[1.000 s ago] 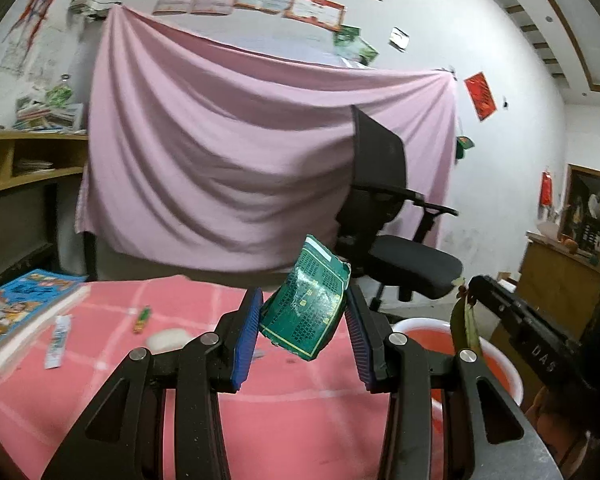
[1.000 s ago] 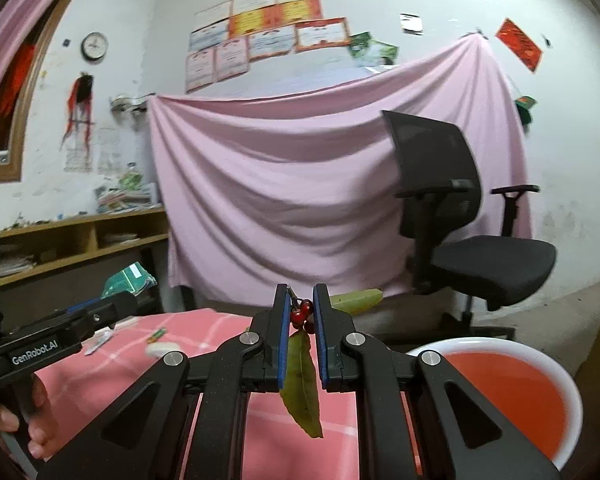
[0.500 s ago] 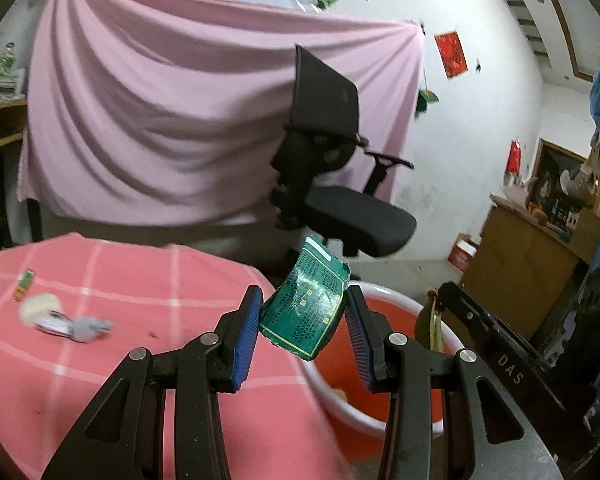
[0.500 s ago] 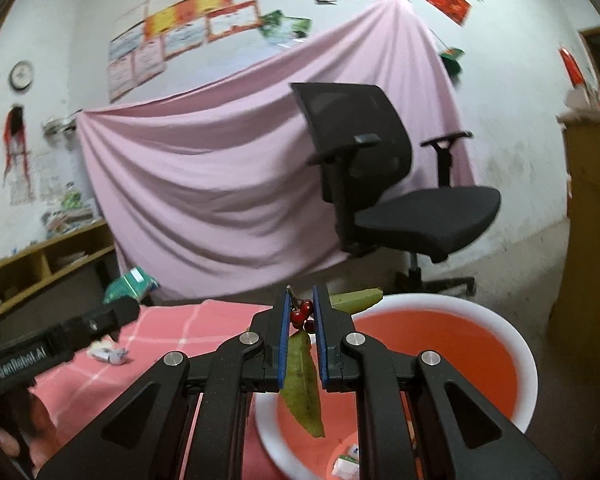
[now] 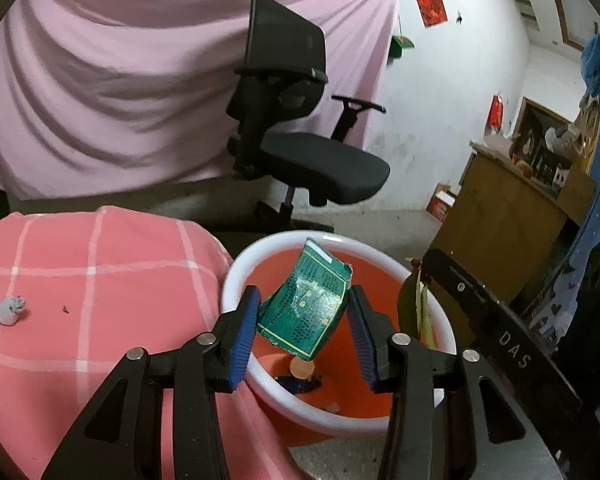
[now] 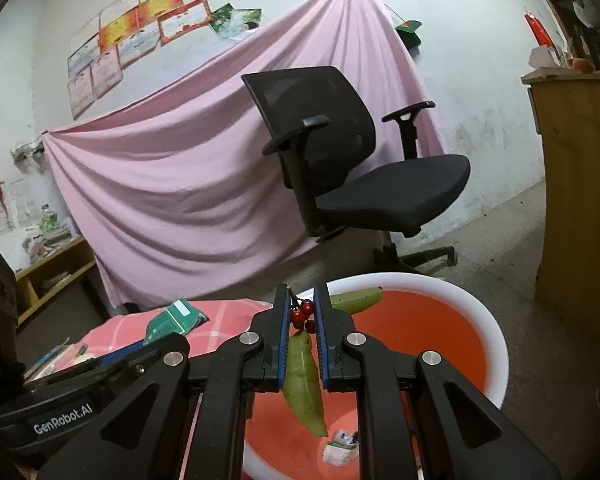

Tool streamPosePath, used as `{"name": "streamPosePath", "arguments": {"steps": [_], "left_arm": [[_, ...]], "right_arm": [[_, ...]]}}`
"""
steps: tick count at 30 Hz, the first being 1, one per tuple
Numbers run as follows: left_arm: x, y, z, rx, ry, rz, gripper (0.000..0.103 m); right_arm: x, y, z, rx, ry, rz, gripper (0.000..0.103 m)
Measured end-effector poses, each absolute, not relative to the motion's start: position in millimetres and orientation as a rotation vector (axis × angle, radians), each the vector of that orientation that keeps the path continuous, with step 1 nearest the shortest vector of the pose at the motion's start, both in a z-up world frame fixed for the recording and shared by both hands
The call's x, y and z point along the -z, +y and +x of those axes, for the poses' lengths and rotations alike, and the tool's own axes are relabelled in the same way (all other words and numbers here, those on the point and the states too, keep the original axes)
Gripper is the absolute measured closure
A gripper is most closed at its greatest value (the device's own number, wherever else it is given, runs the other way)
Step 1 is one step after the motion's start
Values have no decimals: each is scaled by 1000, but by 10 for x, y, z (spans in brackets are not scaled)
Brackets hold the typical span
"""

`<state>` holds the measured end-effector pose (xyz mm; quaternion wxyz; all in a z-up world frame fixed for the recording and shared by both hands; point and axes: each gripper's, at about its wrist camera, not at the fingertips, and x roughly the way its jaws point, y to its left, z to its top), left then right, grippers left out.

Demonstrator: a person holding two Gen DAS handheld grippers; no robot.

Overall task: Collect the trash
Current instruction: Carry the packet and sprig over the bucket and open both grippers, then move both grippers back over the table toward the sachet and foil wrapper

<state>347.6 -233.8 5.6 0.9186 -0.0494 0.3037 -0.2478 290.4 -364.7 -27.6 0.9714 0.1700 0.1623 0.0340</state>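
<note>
Pink-checked table [image 5: 92, 280] at left, with a white-rimmed red basin [image 5: 380, 268] set just beside its edge and lower down; the basin serves as the trash bin. Bits already lie in its bottom: a brown disc, dark scraps, a small white wrapper [image 6: 340, 446]. Both grippers hang over the basin, each loaded. Left gripper [image 5: 304, 328] has its fingers spread wide around a crumpled green packet [image 5: 310, 308], held by its edges and tilted above the red interior. Right gripper [image 6: 302, 320] has its fingers pressed nearly together, pinching a sprig [image 6: 302, 316] of red berries with a long green leaf dangling below. Step in hand: the drop, judged from both loads sitting above the bin. Next move calls for parting each pair of fingers; the sprig may cling to the pads. One scrap [image 5: 2, 310] is left on the table, so another pick likely follows.
</note>
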Motion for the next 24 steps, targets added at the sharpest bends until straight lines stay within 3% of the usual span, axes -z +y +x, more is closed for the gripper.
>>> {"name": "streamPosePath", "arguments": {"steps": [7,11,20,24], "left_arm": [[-22,-2398,3495,511,655,-78,55],[-25,-2356,3487,499,644,-87,55],[-165,-2001,3431,436,574,-142,46],[-286,-1765,3372,396,531,-166,41]], "right_arm": [[315,-3779,2938,-41,354,370,91],[312,-3797,2940,-41,352,377,70],[252,-3766,2926,-35,324,362,70],[162,-3652,2906,-45,288,339,59]]}}
